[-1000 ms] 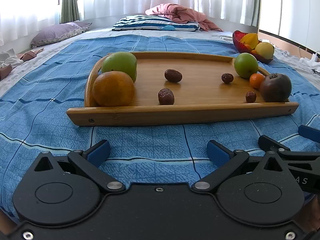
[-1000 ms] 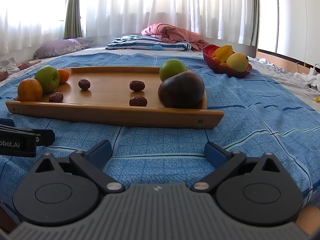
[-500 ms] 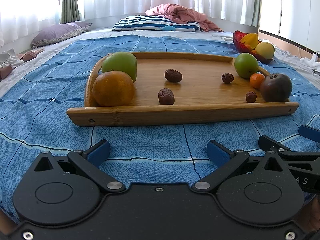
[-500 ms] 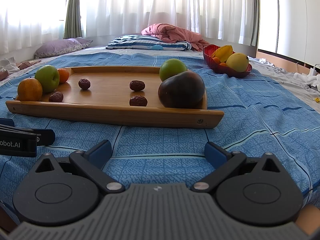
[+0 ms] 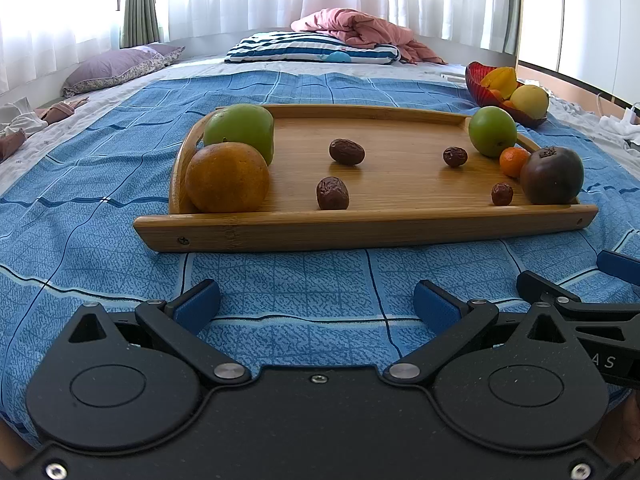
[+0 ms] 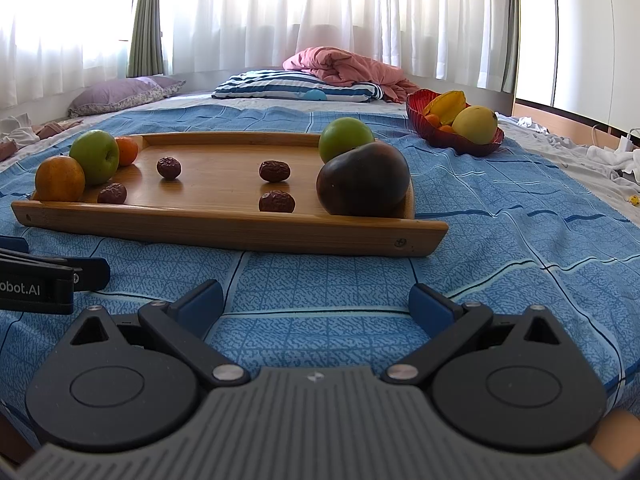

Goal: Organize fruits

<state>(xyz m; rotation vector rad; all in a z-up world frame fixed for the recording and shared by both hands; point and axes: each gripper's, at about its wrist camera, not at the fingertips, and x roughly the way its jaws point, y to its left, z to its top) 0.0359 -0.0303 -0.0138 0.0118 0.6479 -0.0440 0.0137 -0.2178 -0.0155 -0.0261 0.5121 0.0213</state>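
Note:
A wooden tray (image 5: pixel 360 232) lies on the blue bedspread; it also shows in the right wrist view (image 6: pixel 224 228). On it are an orange (image 5: pixel 226 178), a green apple (image 5: pixel 242 130), a second green apple (image 5: pixel 493 131), a small tangerine (image 5: pixel 513 161), a dark purple fruit (image 5: pixel 552 176) (image 6: pixel 362 186) and several brown dates (image 5: pixel 332 199). A red bowl (image 6: pixel 448 138) with yellow fruit sits beyond the tray on the right. My left gripper (image 5: pixel 316 306) and right gripper (image 6: pixel 316 304) are both open and empty, in front of the tray.
A striped pillow (image 5: pixel 316 48) and a pink blanket (image 5: pixel 356 32) lie at the bed's far end. A purple pillow (image 5: pixel 120 68) is at the far left. The left gripper's side (image 6: pixel 36 280) shows at the left edge of the right wrist view.

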